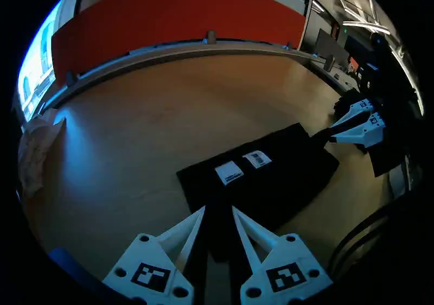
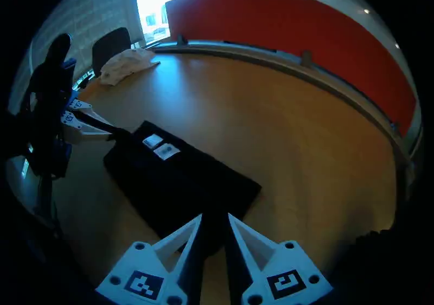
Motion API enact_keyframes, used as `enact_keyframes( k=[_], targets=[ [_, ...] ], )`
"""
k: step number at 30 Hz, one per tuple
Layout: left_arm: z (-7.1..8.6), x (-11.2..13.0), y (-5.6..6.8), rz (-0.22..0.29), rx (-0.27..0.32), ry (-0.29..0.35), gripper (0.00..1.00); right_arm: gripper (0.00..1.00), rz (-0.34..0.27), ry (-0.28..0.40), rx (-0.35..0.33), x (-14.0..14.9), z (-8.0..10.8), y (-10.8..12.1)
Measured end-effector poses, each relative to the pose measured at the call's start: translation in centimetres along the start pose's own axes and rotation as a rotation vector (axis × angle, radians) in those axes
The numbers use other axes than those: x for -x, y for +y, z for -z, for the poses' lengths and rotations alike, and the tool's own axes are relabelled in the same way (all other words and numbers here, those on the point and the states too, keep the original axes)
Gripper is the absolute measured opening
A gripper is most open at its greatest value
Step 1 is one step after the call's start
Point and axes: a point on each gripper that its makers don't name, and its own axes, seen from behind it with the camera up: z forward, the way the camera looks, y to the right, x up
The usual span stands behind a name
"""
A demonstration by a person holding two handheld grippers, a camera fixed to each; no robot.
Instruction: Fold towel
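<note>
A black towel (image 1: 266, 180) with two white labels (image 1: 229, 172) lies flat on the wooden table (image 1: 152, 109). My left gripper (image 1: 218, 213) is shut on the towel's near end, with black cloth pinched between its white fingers. At the far corner my right gripper (image 1: 328, 134) pinches the cloth. In the right gripper view the same towel (image 2: 179, 185) stretches away from my right gripper (image 2: 214, 219), which is shut on its near edge. Across it my left gripper (image 2: 111, 133), held by a person, grips the opposite corner.
A crumpled cream cloth (image 2: 127, 63) lies at the table's far edge, also seen as a pale heap (image 1: 32, 147). A red partition (image 2: 304, 28) runs behind the table. Dark chairs (image 2: 111, 44) stand near the window. Bare tabletop (image 2: 293, 131) stretches beyond the towel.
</note>
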Motion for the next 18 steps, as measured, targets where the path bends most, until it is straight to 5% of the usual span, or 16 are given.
enact_keyframes(
  k=[12, 18],
  targets=[
    [-2.1, 0.0, -1.3, -0.019, -0.044, -0.006, 0.24, 0.25, -0.010, -0.028, 0.029, 0.8, -2.1, 1.0],
    [-2.6, 0.2, -1.8, -0.028, -0.061, -0.014, 0.29, 0.39, -0.008, -0.032, 0.056, 0.8, -2.7, 1.7]
  ],
)
